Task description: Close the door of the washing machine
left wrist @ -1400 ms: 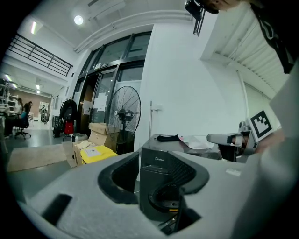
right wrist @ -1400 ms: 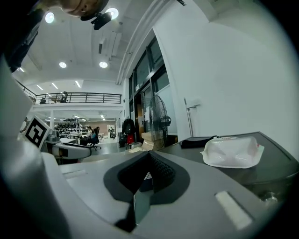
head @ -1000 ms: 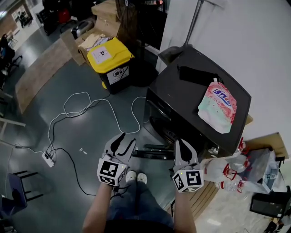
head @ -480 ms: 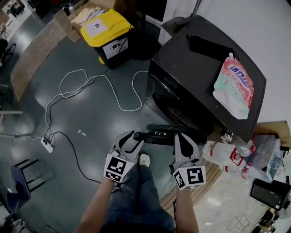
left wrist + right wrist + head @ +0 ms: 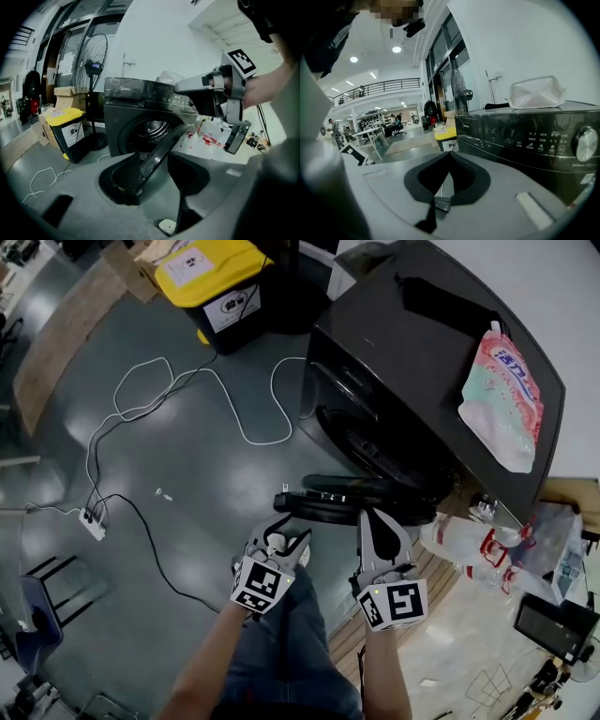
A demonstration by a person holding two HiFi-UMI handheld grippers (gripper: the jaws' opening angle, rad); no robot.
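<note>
We've got the left gripper (image 5: pixel 284 532) spread wide with the free edge of the open washing machine door (image 5: pixel 337 504) just ahead of it, the right gripper (image 5: pixel 367 516) pinched shut and empty alongside, so a square, steady push toward the drum (image 5: pixel 151 126) looks best.

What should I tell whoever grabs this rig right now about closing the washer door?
Left tongs: open, lined up with the door edge; contact unclear.
Right tongs: shut, empty, close to the door.
Washer: door swung wide open, drum exposed.
Done: tongs brought up to the door, nothing more.
Left: push the door shut until it latches.
</note>
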